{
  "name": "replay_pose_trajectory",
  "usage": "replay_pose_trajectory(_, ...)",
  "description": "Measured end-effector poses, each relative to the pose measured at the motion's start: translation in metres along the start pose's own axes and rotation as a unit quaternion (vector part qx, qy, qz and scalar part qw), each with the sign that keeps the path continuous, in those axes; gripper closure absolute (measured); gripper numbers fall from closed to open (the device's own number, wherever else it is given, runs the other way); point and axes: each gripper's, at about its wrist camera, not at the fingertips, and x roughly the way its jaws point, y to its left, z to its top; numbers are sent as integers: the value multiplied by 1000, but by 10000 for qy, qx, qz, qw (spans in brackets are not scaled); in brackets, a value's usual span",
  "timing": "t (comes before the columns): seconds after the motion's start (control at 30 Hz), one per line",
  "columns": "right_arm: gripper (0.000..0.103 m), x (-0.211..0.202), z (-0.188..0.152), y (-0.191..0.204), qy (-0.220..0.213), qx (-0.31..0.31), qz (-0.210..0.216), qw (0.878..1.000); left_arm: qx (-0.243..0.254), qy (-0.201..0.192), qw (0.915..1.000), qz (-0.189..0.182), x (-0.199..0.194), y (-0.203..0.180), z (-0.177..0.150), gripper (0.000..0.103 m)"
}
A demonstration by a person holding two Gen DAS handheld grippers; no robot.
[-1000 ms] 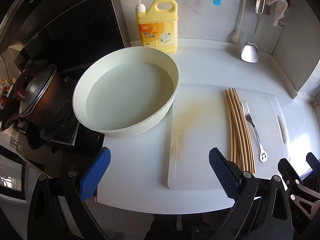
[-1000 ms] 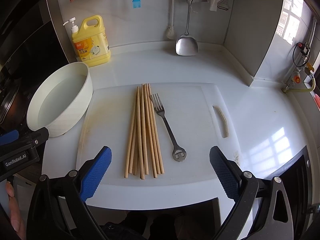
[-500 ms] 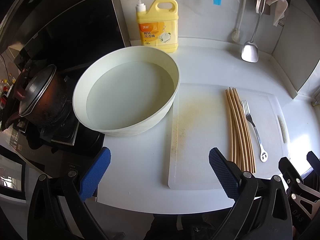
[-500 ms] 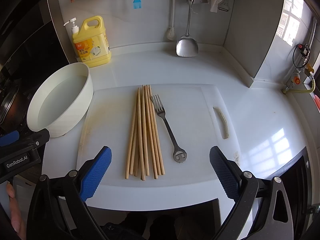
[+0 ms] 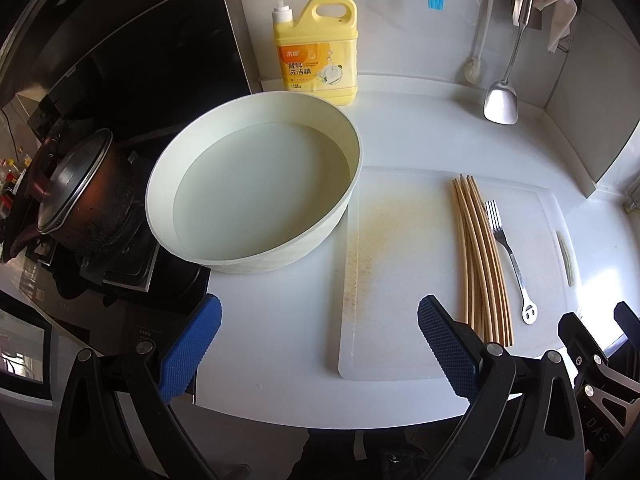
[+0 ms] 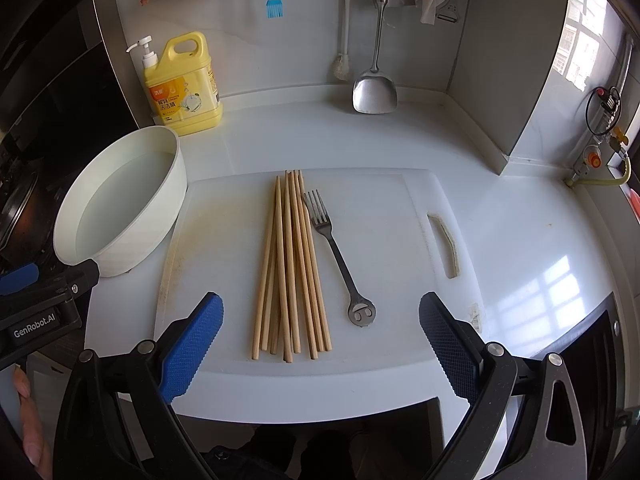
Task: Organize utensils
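White rectangular plastic cutting board [image 6: 360,340] lies flat on the white desk [image 6: 520,280] and serves as reference. On the board, near its middle: a bundle of light-brown wooden chopsticks [image 6: 290,268], lying lengthwise, tips fanned slightly toward the near edge. Just right of the bundle, apart from it at the handle end and nearly touching at the tines: a grey metal fork [image 6: 340,256], tines away from the camera, cut-out handle end toward the near edge. Right claw [image 6: 320,356] hovers at the board's near edge, blue-padded fingers [image 6: 192,344] spread wide, holding nothing; chopsticks and fork both lie ahead of it, between the finger lines. Left claw [image 5: 318,354] also spread wide and empty, positioned off the board's left near corner; in its view the chopsticks [image 5: 480,256] and fork [image 5: 510,260] lie ahead and to its right. Left of the board, touching its edge: round cream basin [image 5: 256,184] holding water. Behind the basin: yellow pump bottle of dish detergent [image 5: 316,52].
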Motion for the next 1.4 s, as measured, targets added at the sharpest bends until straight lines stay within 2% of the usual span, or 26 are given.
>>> replay_pose_trajectory(0.97,9,7,1,4,55,67,1,10000,29,87,10000,-12,10,10,3,6)
replay_pose_trajectory(1.13,9,15,-2,0,51,243,-25,9997,191,106,9997,-102,18,10,5,6)
replay_pose_trajectory(1.27,9,21,-9,-14,19,671,205,9975,365,79,9990,-262,28,7,8,6)
replay_pose_trajectory(1.4,9,31,-15,-26,-30,971,69,9952,574,25,9973,-453,39,-1,8,6)
